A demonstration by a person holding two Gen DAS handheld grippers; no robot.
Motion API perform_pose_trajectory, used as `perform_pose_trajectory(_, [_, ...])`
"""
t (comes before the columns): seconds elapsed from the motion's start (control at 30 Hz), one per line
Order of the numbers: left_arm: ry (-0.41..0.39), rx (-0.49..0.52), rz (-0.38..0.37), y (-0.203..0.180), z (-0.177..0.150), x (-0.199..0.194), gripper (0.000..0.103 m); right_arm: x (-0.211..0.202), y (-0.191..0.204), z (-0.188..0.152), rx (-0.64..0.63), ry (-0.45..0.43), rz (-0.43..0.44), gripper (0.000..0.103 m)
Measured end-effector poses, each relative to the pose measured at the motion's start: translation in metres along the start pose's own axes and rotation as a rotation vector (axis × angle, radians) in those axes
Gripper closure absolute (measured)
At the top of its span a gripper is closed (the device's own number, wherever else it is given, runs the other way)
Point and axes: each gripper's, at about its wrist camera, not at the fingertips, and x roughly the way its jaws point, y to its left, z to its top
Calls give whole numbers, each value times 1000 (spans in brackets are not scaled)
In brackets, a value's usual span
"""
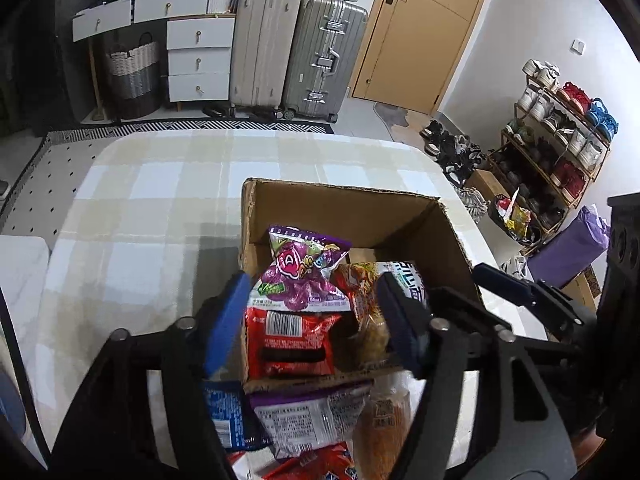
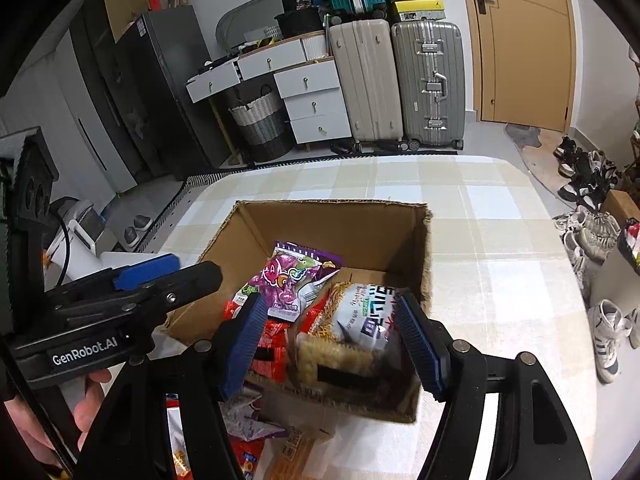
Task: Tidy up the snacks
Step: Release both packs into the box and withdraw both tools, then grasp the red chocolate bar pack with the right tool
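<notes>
An open cardboard box (image 1: 340,194) (image 2: 332,205) stands on the checked tablecloth. Inside lie a purple candy packet (image 1: 304,268) (image 2: 288,276), a red packet (image 1: 292,340) (image 2: 274,344), an orange noodle packet (image 1: 360,300) and a white noodle packet (image 2: 368,312) over a cracker pack (image 2: 336,360). My left gripper (image 1: 312,320) hangs open above the box's near left part, its pads clear of the packets. Over the near right part my right gripper (image 2: 332,340) is open, with nothing gripped. Each gripper shows at the edge of the other's view.
Several loose snack packets (image 1: 316,416) (image 2: 240,416) lie on the table in front of the box. A hand (image 2: 92,400) holds the left gripper's handle. Suitcases (image 1: 296,52), a drawer unit (image 1: 200,60) and a shoe rack (image 1: 560,140) stand beyond the table (image 1: 140,200).
</notes>
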Motion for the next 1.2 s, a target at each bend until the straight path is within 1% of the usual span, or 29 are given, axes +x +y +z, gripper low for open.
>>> perform_pose_trajectory(0.07, [-12, -6, -20, -1, -3, -11, 32, -9, -1, -1, 1, -8, -1, 34])
perform_pose_trajectory(0.13, [-29, 1, -15, -4, -7, -26, 26, -20, 0, -2, -1, -13, 9, 34])
perform_pose_trajectory(0.23, [-65, 22, -11, -12, -13, -53, 24, -40, 4, -6, -6, -33, 24, 34])
perform_pose_trajectory(0.37, [-109, 44, 16, -25, -25, -94, 22, -68, 9, -15, 10, -50, 67, 34])
perform_pose_trajectory(0.43, [-129, 53, 15, -30, -31, -115, 18, -81, 12, -20, 13, -59, 82, 34])
perform_pose_trajectory(0.5, [-154, 68, 11, -38, -41, -138, 16, -98, 18, -27, 7, -77, 98, 34])
perform_pose_trajectory(0.57, [-171, 82, 8, -46, -50, -158, 12, -112, 24, -33, -4, -93, 106, 34])
perform_pose_trajectory(0.6, [-180, 88, 4, -51, -55, -170, 5, -121, 27, -37, -10, -102, 110, 34])
perform_pose_trajectory(0.63, [-194, 91, 6, -55, -60, -180, 2, -131, 31, -42, -16, -114, 114, 34])
perform_pose_trajectory(0.67, [-219, 93, 22, -59, -67, -195, 1, -138, 35, -45, -18, -123, 118, 34])
perform_pose_trajectory(0.87, [-270, 104, 9, -78, -100, -258, 1, -190, 48, -70, -27, -173, 139, 33])
perform_pose_trajectory(0.93, [-290, 107, 14, -83, -114, -279, 1, -207, 54, -81, -39, -194, 130, 27])
perform_pose_trajectory(1.0, [-311, 109, 14, -88, -128, -300, 1, -223, 58, -90, -48, -211, 136, 24])
perform_pose_trajectory(1.07, [-332, 100, 15, -90, -145, -323, 1, -241, 61, -100, -64, -235, 145, 19])
perform_pose_trajectory(1.13, [-353, 94, 13, -90, -160, -341, 1, -257, 63, -112, -73, -270, 131, 11])
perform_pose_trajectory(1.2, [-380, 84, 14, -89, -176, -359, 1, -268, 64, -122, -71, -297, 123, 8])
